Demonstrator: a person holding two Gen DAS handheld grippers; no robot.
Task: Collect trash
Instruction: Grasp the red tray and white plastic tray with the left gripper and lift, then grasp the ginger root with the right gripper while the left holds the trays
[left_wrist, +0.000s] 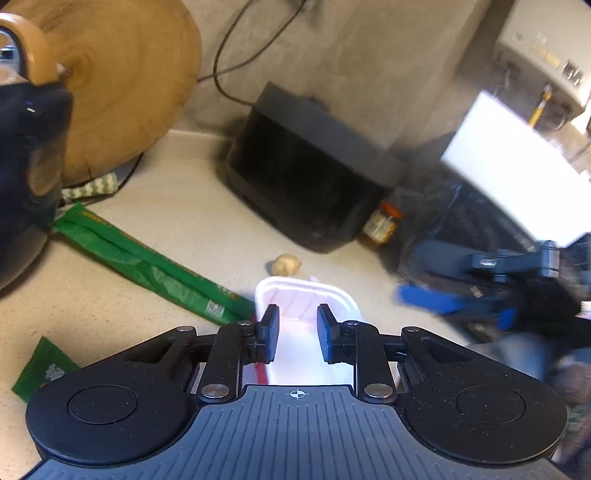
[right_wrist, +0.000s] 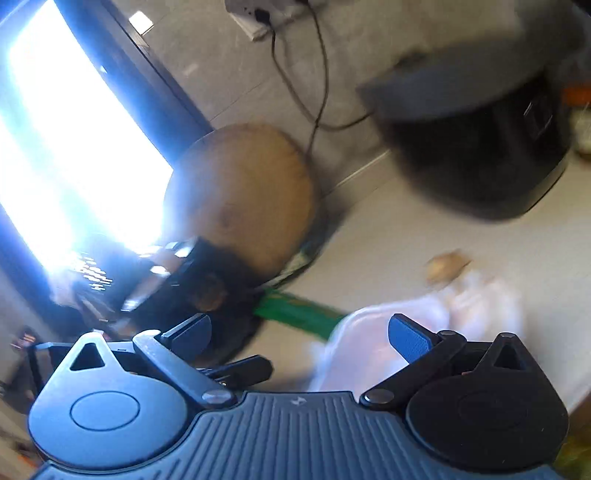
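On the beige counter (left_wrist: 184, 206), white foam tray (left_wrist: 306, 295) clamped lengthwise in left gripper (left_wrist: 297, 328), long axis pointing away, right gripper (right_wrist: 299, 336) fingers wide apart, empty

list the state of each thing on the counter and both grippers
left gripper: jaws part open around the white tray, grip unclear
white tray: empty, partly hidden
right gripper: open, empty
green wrapper: flat, crumpled
wooden board: leaning on wall
jar: upright, lidded

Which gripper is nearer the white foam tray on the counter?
Left. The left gripper has the white foam tray between its jaws. The right gripper is open with nothing between its jaws, off to the tray's right side.
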